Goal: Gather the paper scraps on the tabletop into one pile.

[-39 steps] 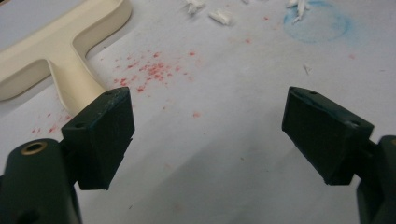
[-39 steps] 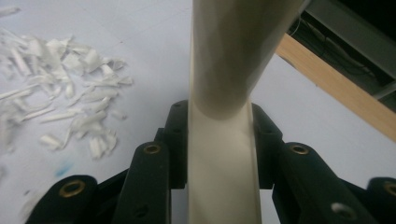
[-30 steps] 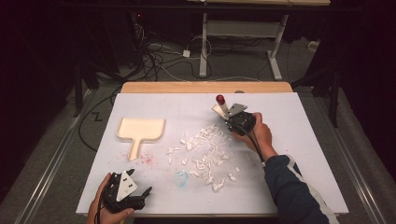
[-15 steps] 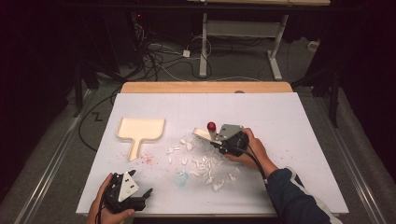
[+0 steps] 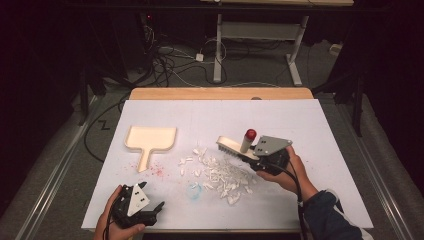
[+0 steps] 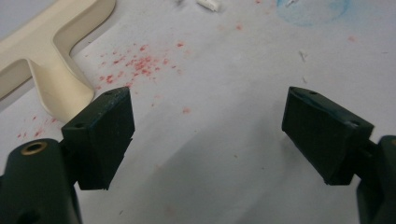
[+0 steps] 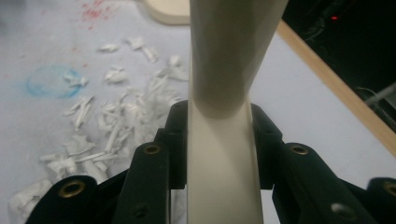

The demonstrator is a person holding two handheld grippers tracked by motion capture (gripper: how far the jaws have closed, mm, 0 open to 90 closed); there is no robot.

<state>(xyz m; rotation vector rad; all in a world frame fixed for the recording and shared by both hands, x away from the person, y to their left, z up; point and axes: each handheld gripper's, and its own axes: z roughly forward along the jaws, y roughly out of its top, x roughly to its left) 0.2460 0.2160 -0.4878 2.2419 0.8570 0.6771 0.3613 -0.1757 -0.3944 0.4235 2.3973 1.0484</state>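
A brush [image 5: 235, 148] is pinched by the right claw [image 5: 260, 161] beside paper scraps [image 5: 220, 175], which could be scattered past the dustpan [image 5: 149, 140] by a hard sweep.

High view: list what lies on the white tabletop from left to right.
Left claw → cream dustpan → blue smudge → pile of white scraps → brush with a red-tipped handle → right claw, shut on the brush.
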